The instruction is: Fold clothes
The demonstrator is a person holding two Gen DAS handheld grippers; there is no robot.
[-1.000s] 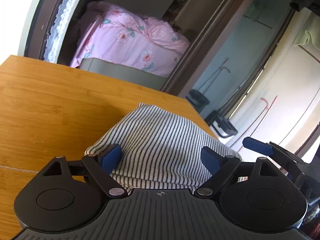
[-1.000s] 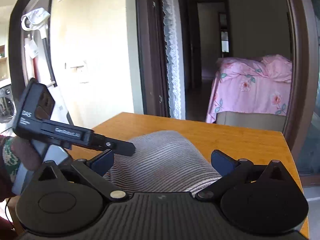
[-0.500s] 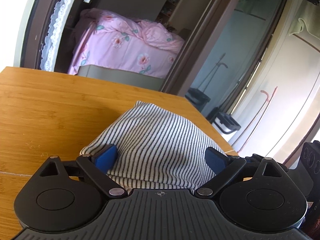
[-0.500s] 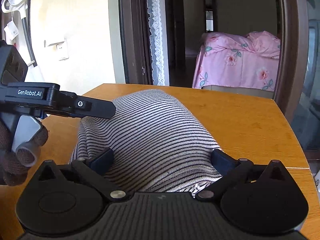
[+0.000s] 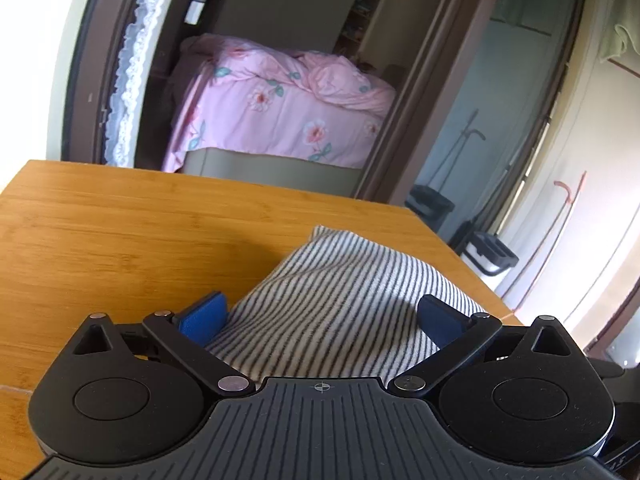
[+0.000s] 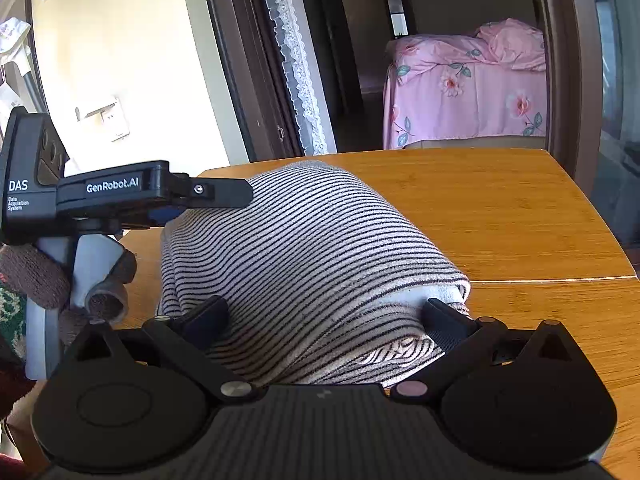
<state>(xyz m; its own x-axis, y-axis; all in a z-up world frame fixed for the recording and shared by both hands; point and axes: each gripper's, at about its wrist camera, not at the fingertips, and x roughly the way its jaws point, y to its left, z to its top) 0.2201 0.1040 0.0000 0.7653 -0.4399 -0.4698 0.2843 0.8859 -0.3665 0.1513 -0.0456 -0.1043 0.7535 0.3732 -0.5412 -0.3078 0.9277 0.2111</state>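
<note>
A folded grey-and-white striped garment (image 5: 340,292) lies as a rounded bundle (image 6: 304,256) on the wooden table (image 5: 120,240). My left gripper (image 5: 320,318) straddles one end of it. Its jaws are opening, with the cloth between the blue pads (image 5: 204,316) and no squeeze showing. From the right wrist view the left gripper (image 6: 208,200) reaches over the bundle's far left top, held by a gloved hand (image 6: 36,276). My right gripper (image 6: 326,318) stands wide open around the near end, and the cloth fills the gap between its fingers.
The table's right edge (image 6: 600,216) runs close beside the bundle, and a seam (image 6: 552,280) crosses the top. Beyond the far edge a doorway shows a bed with a pink floral cover (image 5: 280,112) and a lace curtain (image 5: 132,80). Dark bins (image 5: 432,204) stand on the floor.
The left jaws have spread wider and the bundle now lies lower and flatter between them. The right gripper has sunk toward the bundle and rolled slightly.
</note>
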